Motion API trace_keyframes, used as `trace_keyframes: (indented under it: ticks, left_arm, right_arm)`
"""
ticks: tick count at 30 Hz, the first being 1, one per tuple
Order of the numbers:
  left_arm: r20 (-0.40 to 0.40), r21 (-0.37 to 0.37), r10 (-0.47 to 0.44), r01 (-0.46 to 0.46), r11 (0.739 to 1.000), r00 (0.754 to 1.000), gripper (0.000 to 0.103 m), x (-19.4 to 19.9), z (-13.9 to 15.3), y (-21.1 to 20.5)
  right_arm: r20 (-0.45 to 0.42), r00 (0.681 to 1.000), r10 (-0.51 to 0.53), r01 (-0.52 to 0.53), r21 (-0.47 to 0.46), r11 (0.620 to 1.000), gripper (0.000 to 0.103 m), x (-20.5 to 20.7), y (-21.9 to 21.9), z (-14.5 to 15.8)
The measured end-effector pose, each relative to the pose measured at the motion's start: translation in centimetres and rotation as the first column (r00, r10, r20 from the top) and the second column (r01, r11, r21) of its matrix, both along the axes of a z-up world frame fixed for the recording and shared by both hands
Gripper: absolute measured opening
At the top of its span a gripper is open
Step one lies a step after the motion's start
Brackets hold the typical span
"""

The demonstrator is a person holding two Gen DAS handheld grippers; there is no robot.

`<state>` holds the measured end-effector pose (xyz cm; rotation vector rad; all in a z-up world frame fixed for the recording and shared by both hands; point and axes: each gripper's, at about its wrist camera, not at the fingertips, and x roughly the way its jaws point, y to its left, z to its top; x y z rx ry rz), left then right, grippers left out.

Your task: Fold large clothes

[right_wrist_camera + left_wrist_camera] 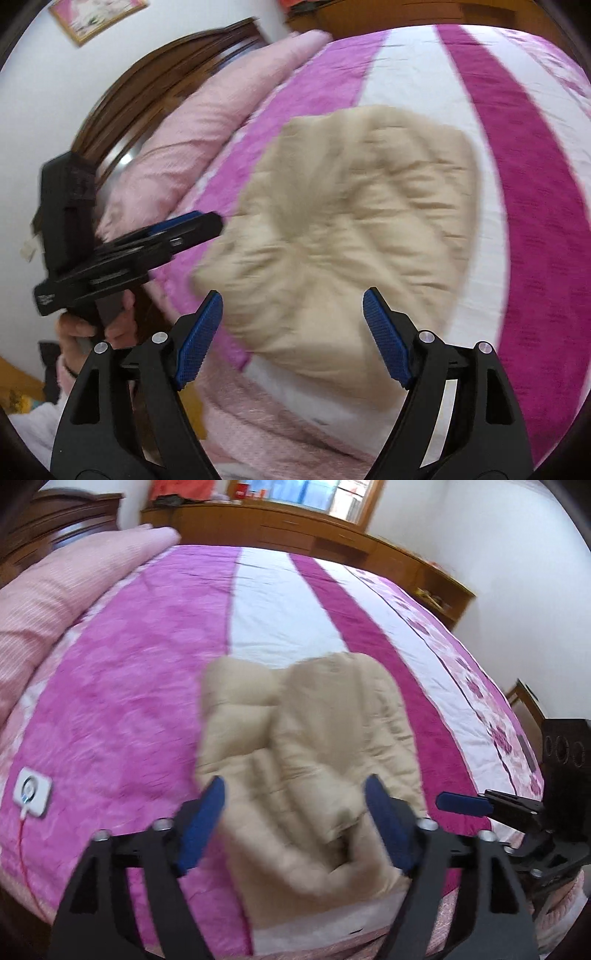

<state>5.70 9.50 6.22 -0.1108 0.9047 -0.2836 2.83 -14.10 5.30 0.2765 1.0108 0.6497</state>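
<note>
Both grippers tilted down, jaws apart, over jacket (pixel 306 746)

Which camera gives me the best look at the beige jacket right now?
Right wrist: the beige jacket lies whole and unobstructed, though blurred. The left wrist view shows it nearer, its near end framed by that gripper's fingers.
</note>
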Motion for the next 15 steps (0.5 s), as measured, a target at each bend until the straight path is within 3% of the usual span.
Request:
trace_keyframes:
  ticks: [4, 7, 9, 15]
  left_arm:
    - [-0.016, 0.089, -0.024, 0.026, 0.996, 1.000, 0.081, 1.7, -1.4, -3.2]
    - [-0.001, 0.233, 0.031, -0.030, 0.972, 1.000, 0.081, 2.3, -3.0, -3.9]
    - [0.001, 0.283, 0.075, -0.072, 0.956, 0.997, 0.081, 2.3, -4.0, -3.2]
    - [-0.070, 0.199, 0.191, -0.174, 0.964, 0.979, 0.081, 1.2, -6.9, 1.7]
  right_arm:
    - [-0.010, 0.990, -0.139, 0.139, -0.051, 0.989, 0.078, 0.6, -3.7, -2.6]
    - [-0.048, 0.976, -0.212, 0.210, -0.042, 0.977, 0.078, 1.6, -5.3, -4.6]
    - [-0.084, 0.971, -0.222, 0.220, -0.039, 0.975, 0.078, 2.3, -5.6, -5.9]
    - [-0.095, 0.984, -0.148, 0.147, -0.010, 0.989, 0.080, 2.9, -3.5, -6.8]
